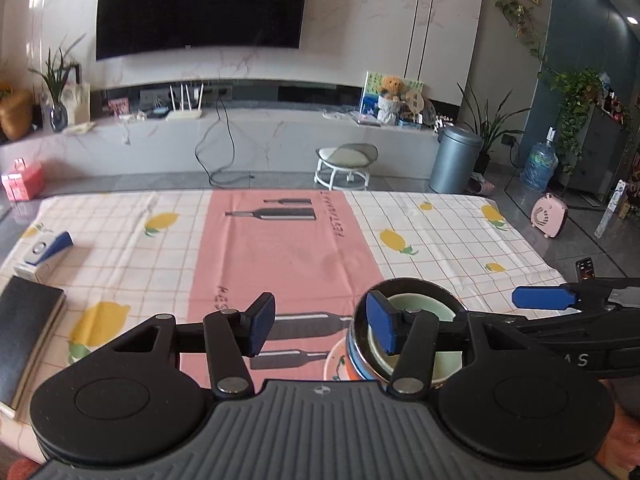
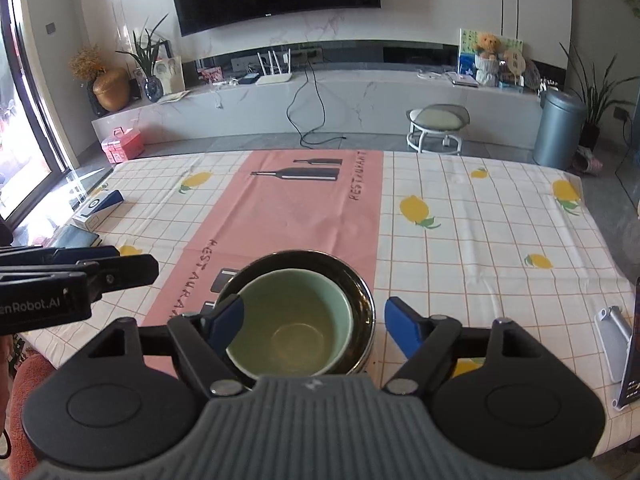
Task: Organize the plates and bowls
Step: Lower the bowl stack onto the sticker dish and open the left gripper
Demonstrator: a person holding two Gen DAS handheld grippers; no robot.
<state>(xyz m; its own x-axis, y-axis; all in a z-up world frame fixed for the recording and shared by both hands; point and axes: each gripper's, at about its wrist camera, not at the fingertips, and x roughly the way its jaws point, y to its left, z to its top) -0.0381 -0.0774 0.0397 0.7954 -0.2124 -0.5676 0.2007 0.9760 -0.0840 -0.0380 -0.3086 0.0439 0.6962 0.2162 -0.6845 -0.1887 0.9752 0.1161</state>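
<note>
- Both tongs wide apart at the tips, gripping nothing: left gripper [image 1: 322,326] with one blue pad over bare cloth and the other over the bowls' rim; right gripper [image 2: 316,326] straddling the nested bowls, left pad [image 2: 229,322] at the green bowl's rim, right pad clear of the outer wall.
- Table under a checked lemon-print tablecloth [image 2: 480,220], pink bottle-print runner [image 2: 288,216] down the middle.
- Near edge, on the runner's right border: dark glossy bowl [image 2: 362,300] with a steel-looking wall.
- Nested inside, shifted toward the near-left: pale green bowl [image 2: 296,320], upright, empty.
- Beneath, seen from the left wrist: white patterned plate [image 1: 334,364], mostly hidden.
</note>
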